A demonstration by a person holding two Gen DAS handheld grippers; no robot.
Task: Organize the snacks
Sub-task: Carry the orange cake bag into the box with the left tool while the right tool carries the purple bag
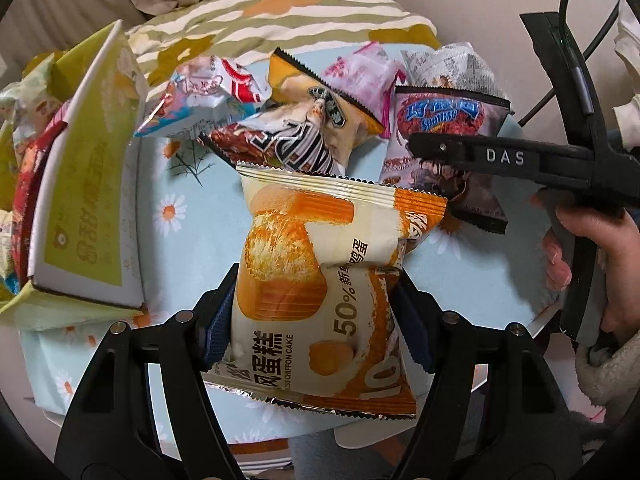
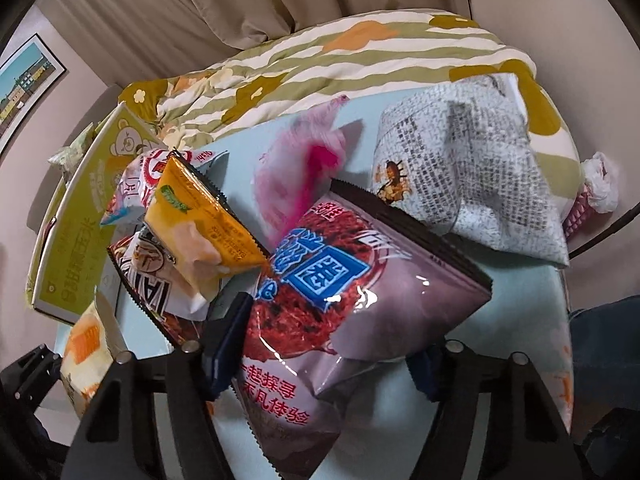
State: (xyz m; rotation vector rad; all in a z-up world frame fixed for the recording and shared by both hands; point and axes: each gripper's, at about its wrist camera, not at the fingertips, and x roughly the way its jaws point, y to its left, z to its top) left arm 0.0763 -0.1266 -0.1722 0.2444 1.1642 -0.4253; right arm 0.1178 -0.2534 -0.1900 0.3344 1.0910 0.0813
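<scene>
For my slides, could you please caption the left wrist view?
Left gripper holds a chiffon cake packet above the snack-strewn table.

A: What do the tools look like?

B: The left gripper (image 1: 316, 312) is matte black plastic, its two angled arms studded with round silver rivets and tipped with ribbed dark-blue pads (image 1: 218, 322). The right gripper (image 2: 320, 350) is built the same way, with the same rivets and blue pads.

A: Any markings?

B: Seen from the left wrist, at three o'clock, the right gripper's black finger bears raised pale letters "DAS" and a small screw. A black cable (image 1: 576, 8) loops at one o'clock.

A: And clothing?

B: A fluffy cream fleece sleeve (image 1: 608, 372) at four o'clock, below the hand (image 1: 580, 240).
</scene>
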